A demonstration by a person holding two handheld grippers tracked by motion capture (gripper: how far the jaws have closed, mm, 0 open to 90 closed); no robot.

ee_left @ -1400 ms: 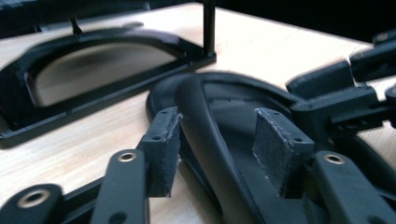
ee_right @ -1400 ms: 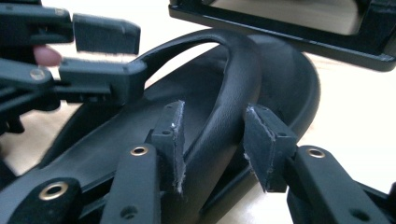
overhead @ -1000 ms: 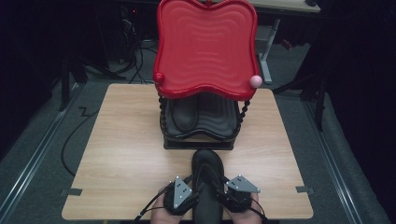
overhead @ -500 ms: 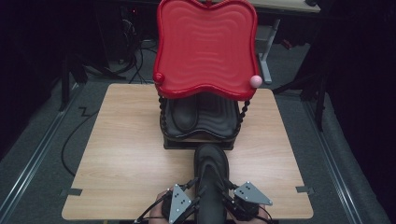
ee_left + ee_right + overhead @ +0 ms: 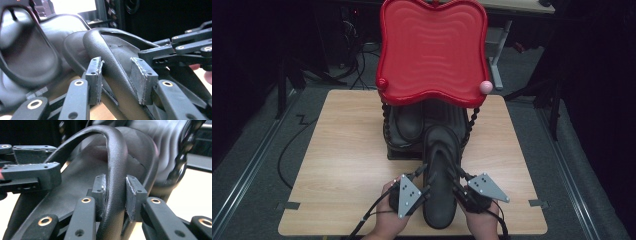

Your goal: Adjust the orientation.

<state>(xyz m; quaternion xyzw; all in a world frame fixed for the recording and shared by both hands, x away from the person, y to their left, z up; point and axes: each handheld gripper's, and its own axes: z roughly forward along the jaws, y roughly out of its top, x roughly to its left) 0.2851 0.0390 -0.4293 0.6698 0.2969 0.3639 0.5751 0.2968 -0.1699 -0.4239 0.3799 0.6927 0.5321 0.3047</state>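
Wooden table [image 5: 342, 165]: carries a two-tier shoe rack with a red wavy top tray [image 5: 432, 50] on beaded posts; a small pink ball [image 5: 485, 86] sits at the tray's front right corner. Dark shoes rest on the lower shelf [image 5: 412, 127] under the tray.

Black slipper [image 5: 441, 175]: lies on the table in front of the rack, toe end toward the lower shelf, heel end near the table's front edge, between the two hands.

Left gripper [image 5: 424, 182] [image 5: 117, 82]: jaws clamped on the slipper's strap from the left side, pads pressing the strap.

Right gripper [image 5: 457, 182] [image 5: 116, 195]: jaws pinched tight on the strap from the right side.
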